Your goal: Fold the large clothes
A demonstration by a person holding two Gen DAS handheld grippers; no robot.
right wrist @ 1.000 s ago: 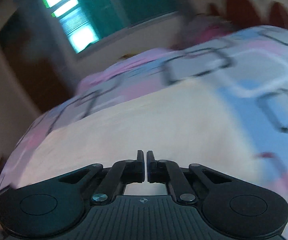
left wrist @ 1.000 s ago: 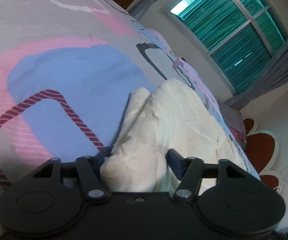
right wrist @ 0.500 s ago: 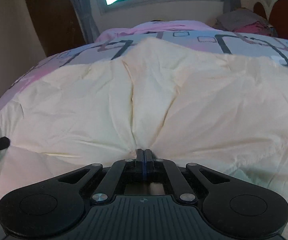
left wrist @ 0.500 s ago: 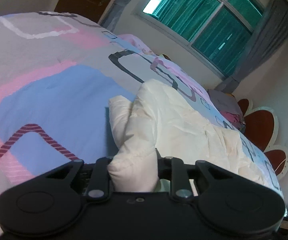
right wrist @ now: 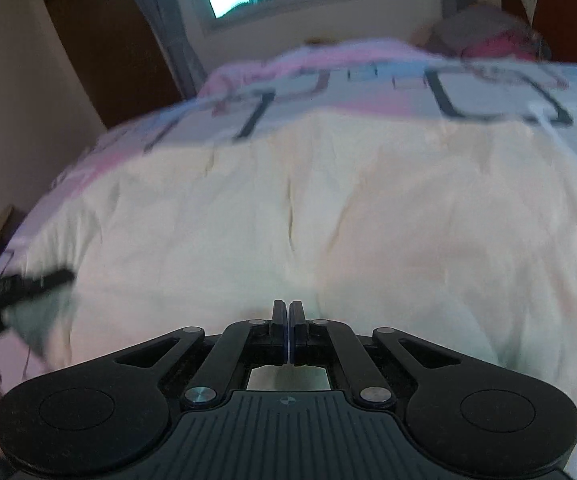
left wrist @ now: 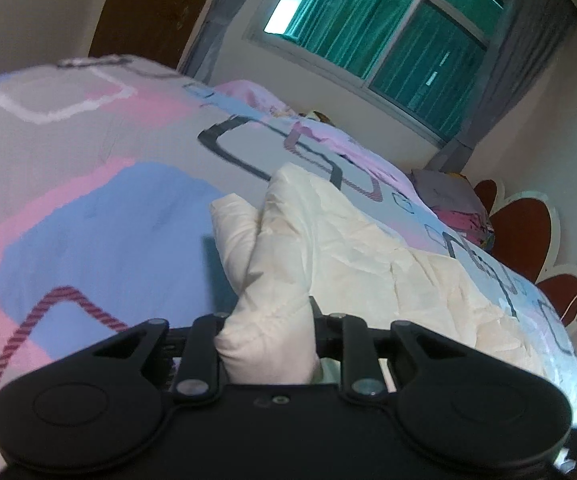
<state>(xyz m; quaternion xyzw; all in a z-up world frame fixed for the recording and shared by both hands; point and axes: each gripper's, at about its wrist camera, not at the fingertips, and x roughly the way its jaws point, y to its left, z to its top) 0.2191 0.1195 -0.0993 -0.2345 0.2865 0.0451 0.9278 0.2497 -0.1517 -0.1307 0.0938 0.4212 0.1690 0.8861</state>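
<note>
The cream garment (left wrist: 328, 248) lay spread on the patterned bedsheet (left wrist: 100, 208), below the window (left wrist: 372, 28). The left gripper (left wrist: 266, 336) was clamped on a bunched fold at the garment's near corner. The right gripper (right wrist: 289, 320) hung over the garment's middle, its jaws pressed together with no cloth visibly between them.

Left gripper (left wrist: 266, 344), black two-fingered, clamped on a thick bunched wad of the cream quilted garment (left wrist: 328, 248), jaws having just drawn in on it. From there, cream fabric trailing toward 2 o'clock across the pink, blue and grey patterned bedspread (left wrist: 100, 200). At 1 o'clock, a green-curtained window (left wrist: 388, 36).
</note>
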